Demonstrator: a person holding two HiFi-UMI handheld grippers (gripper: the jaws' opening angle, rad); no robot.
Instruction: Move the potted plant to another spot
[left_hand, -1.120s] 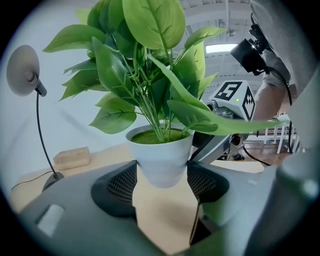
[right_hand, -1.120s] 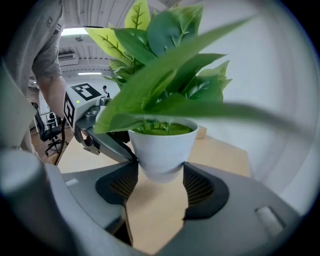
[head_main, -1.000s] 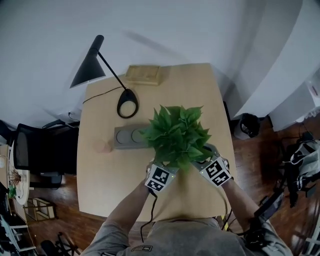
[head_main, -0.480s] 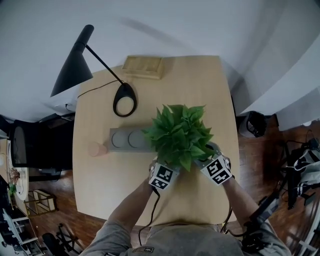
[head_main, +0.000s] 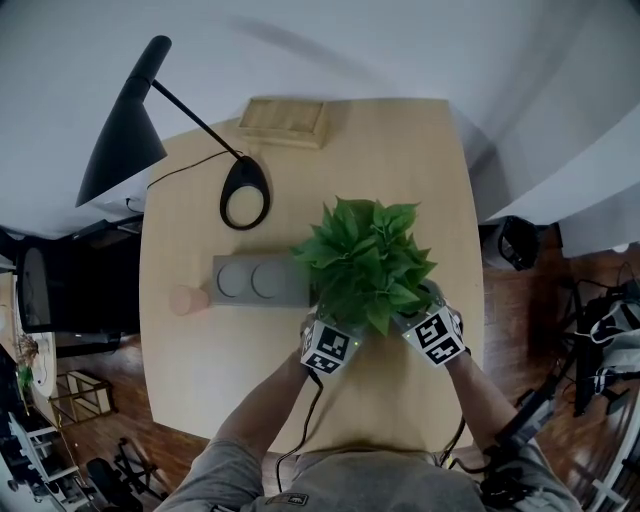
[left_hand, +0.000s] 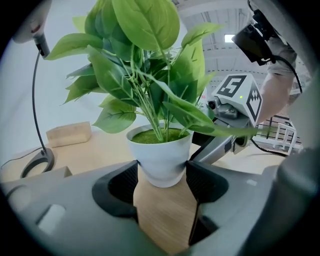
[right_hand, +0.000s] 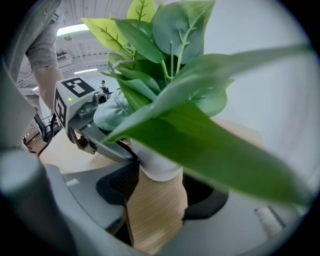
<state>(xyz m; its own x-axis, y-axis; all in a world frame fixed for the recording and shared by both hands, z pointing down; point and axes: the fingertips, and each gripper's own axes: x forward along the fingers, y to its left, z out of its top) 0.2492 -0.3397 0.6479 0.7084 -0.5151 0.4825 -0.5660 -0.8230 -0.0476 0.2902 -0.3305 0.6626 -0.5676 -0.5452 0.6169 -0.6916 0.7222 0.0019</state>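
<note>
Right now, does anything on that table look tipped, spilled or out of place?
Nothing stands out. The potted plant sits upright, its white pot gripped by the left gripper and the right gripper, no soil spilled. The lamp, grey block, wooden box and pink cup stand tidy on the table.

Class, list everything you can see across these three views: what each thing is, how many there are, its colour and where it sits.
table: 1, light wood, under everything
potted plant: 1, green leaves in a white pot, near side of the table, between both grippers
desk lamp: 1, black, far left of the table
wooden block: 1, pale wood, far edge of the table
tray: 1, grey with two round hollows, left of the plant
small cup: 1, pinkish, at the tray's left end
chair: 1, black, on the floor left of the table
left gripper: 1, grey with black pads, closed on the pot
right gripper: 1, same colours, closed on the pot
person's arms: 2, one behind each gripper
</note>
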